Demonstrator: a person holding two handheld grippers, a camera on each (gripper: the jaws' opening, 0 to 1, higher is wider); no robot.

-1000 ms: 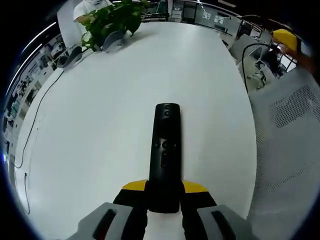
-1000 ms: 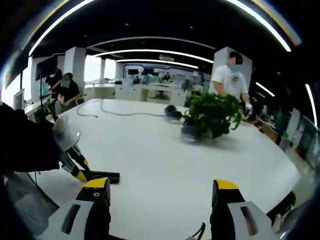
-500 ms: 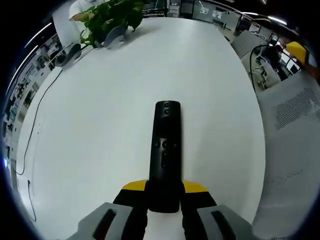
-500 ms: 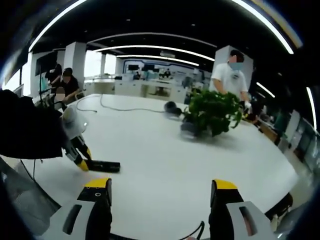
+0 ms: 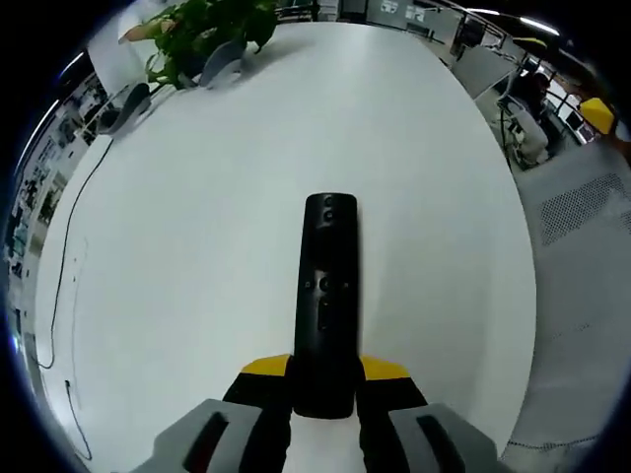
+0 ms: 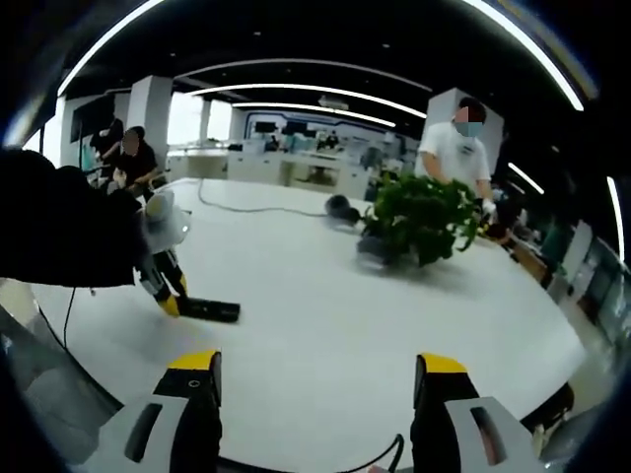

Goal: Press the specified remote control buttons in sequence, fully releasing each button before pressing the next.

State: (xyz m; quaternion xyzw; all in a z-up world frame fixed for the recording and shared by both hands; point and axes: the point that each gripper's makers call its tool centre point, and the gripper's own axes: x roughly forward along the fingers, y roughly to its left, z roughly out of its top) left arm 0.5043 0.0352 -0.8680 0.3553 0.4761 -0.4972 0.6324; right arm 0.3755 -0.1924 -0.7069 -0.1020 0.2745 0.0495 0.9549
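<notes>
On the white desk (image 5: 197,246), the left gripper (image 5: 323,379) has its fingers clenched on the remote (image 5: 325,296); the right gripper (image 6: 314,379), fingers spread and well apart, must likely approach to press a button.

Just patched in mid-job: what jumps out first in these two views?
The black remote stands out first: it lies lengthwise in the middle of the left gripper view, its near end clamped between the left tool's yellow-tipped jaws, above a white table. In the right gripper view the right tool is open over the table, with a potted plant beyond and a person in white behind it.
</notes>
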